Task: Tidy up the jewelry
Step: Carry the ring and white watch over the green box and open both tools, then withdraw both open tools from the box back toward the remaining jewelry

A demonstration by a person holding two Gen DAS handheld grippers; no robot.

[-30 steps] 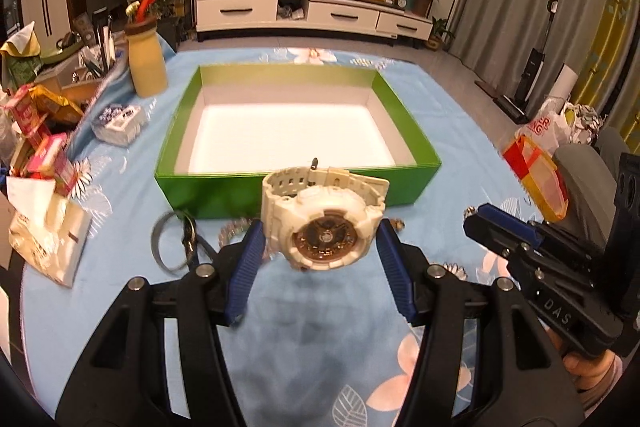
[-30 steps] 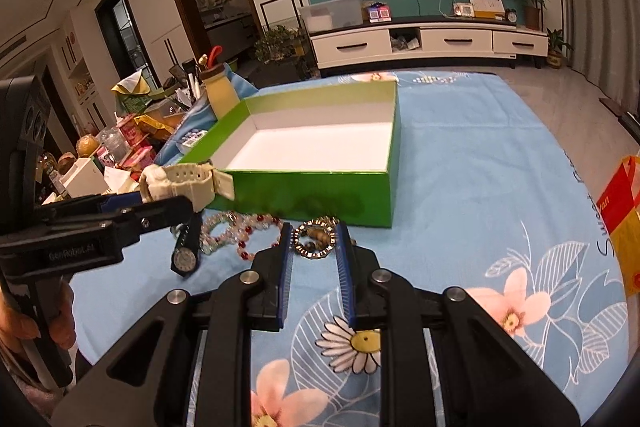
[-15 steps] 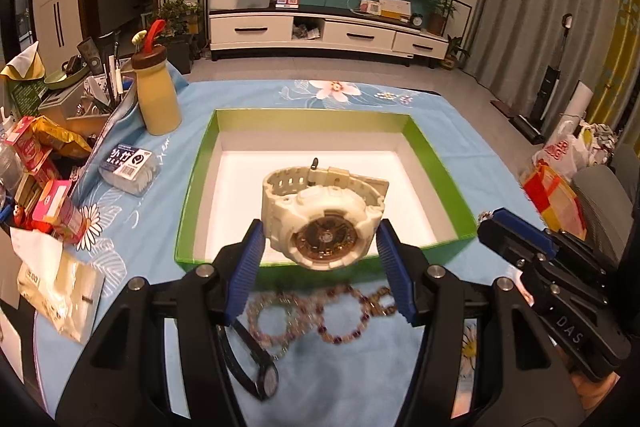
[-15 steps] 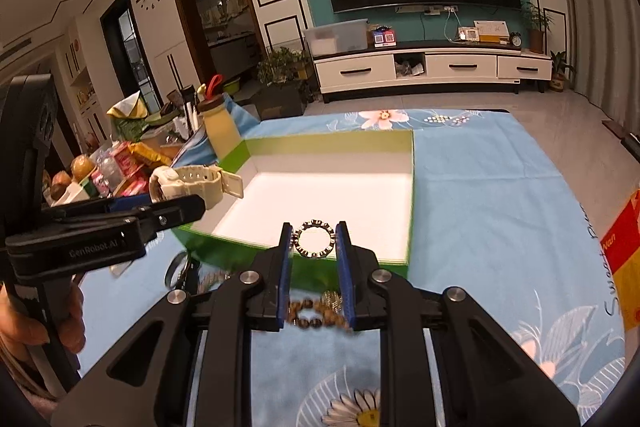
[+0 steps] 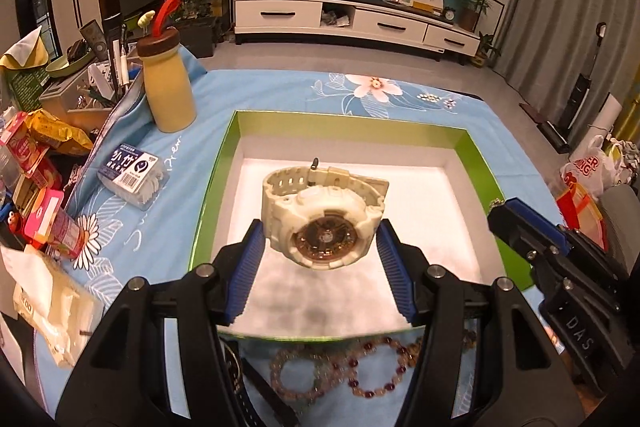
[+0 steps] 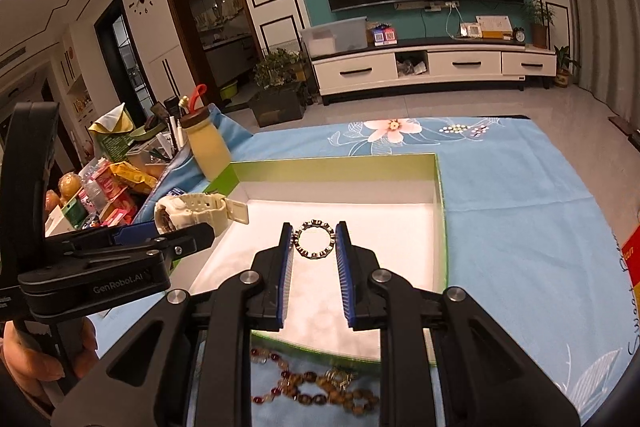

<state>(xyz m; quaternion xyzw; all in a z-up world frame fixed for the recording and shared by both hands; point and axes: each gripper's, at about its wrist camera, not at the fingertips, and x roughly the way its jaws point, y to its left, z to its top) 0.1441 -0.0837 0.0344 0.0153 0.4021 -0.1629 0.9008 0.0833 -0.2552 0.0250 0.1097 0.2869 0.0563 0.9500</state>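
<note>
My left gripper is shut on a cream wristwatch and holds it above the white floor of the green box. My right gripper is shut on a small dark ring-shaped bracelet, also above the green box. The watch also shows in the right wrist view, held at the box's left side. Several bead bracelets and a dark watch lie on the blue cloth in front of the box. The bead bracelets show under my right gripper too.
A yellow bottle stands left of the box. A small labelled plastic box and snack packets crowd the table's left edge. A white bag lies at the near left. Blue flowered cloth spreads right of the box.
Both grippers have risen and moved forward from the cloth in front of the box to above the box's inside, each carrying its item.
</note>
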